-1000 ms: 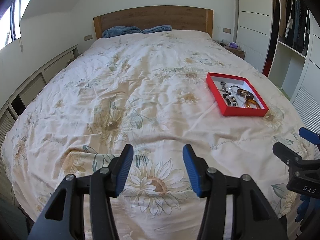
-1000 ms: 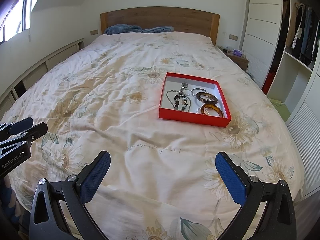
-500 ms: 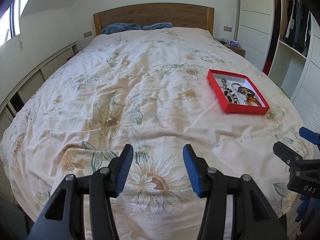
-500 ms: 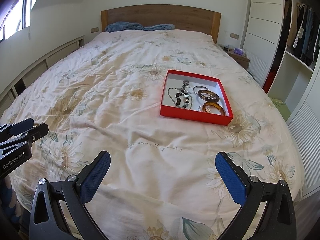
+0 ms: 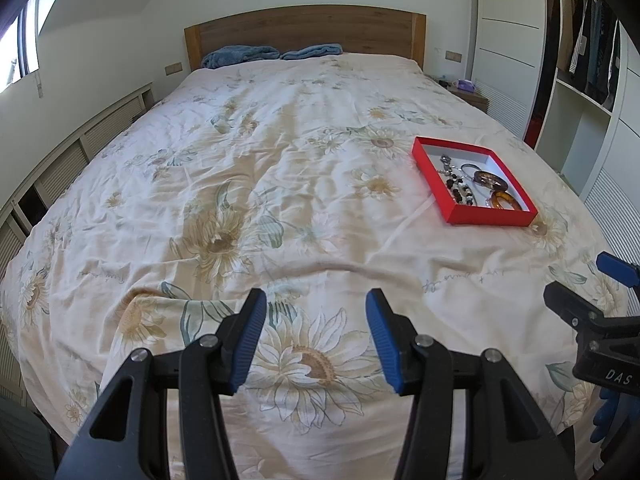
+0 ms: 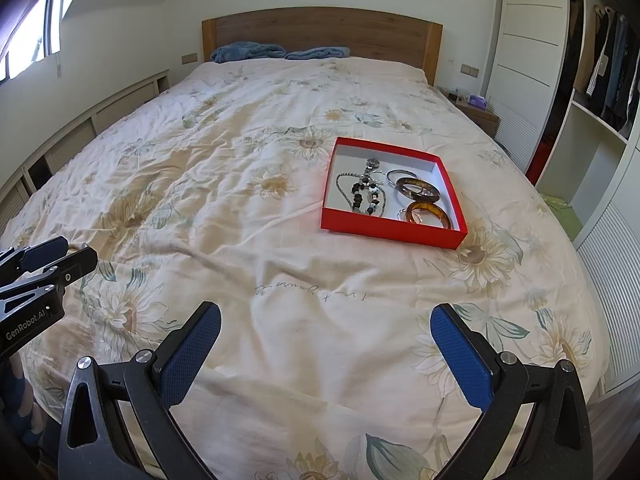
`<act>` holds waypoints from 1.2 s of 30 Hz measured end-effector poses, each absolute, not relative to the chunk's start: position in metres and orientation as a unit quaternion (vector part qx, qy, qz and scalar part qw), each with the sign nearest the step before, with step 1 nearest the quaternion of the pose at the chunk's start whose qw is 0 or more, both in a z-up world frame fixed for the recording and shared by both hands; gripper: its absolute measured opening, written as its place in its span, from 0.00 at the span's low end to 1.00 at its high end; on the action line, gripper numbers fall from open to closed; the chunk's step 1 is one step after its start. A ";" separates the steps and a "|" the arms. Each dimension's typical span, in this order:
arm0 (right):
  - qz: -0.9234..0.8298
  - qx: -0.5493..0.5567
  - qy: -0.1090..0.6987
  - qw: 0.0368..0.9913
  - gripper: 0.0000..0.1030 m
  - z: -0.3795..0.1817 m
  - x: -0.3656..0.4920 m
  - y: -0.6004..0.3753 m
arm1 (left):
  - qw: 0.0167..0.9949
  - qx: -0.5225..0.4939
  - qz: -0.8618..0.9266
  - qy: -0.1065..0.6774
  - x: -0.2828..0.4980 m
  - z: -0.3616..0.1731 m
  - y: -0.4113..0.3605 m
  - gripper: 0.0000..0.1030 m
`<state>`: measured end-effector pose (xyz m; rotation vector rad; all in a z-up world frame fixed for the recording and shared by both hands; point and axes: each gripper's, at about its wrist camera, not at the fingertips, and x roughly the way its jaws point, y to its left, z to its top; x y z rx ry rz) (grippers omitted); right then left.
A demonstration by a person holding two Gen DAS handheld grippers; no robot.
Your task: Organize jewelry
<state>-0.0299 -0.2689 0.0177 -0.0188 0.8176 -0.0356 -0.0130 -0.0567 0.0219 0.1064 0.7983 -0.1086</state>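
Fingers [image 5: 252, 336] of the left gripper [image 5: 316, 338] stand moderately apart and empty above the foot of a bed [image 5: 280, 184], seen from the left wrist camera. A red box [image 5: 486, 216] sits well ahead and to the right on the flowered quilt, holding a beaded necklace [image 5: 460, 188] and bracelets, so this gripper appears parked, out of the working path. At the right edge, the right gripper [image 5: 580, 296] juts into view.

From the right wrist camera, that gripper [image 6: 326, 348] holds its fingers [image 6: 460, 356] wide and empty, aimed nearly straight at the box [image 6: 392, 234]. Inside lie the necklace [image 6: 366, 194], a dark bracelet [image 6: 418, 189] and an amber bracelet [image 6: 428, 213], loosely piled. The wide spread likely readies a reach for a bracelet.
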 end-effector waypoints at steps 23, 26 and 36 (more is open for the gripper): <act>-0.017 -0.009 0.397 0.918 1.00 0.018 -0.030 -0.270 | 0.918 0.052 -0.054 0.390 -0.015 0.020 -0.059 0.48; -0.017 -0.009 0.397 0.918 1.00 0.018 -0.030 -0.270 | 0.918 0.052 -0.054 0.390 -0.014 0.019 -0.061 0.48; -0.017 -0.009 0.397 0.918 1.00 0.017 -0.031 -0.270 | 0.918 0.052 -0.054 0.390 -0.014 0.020 -0.062 0.48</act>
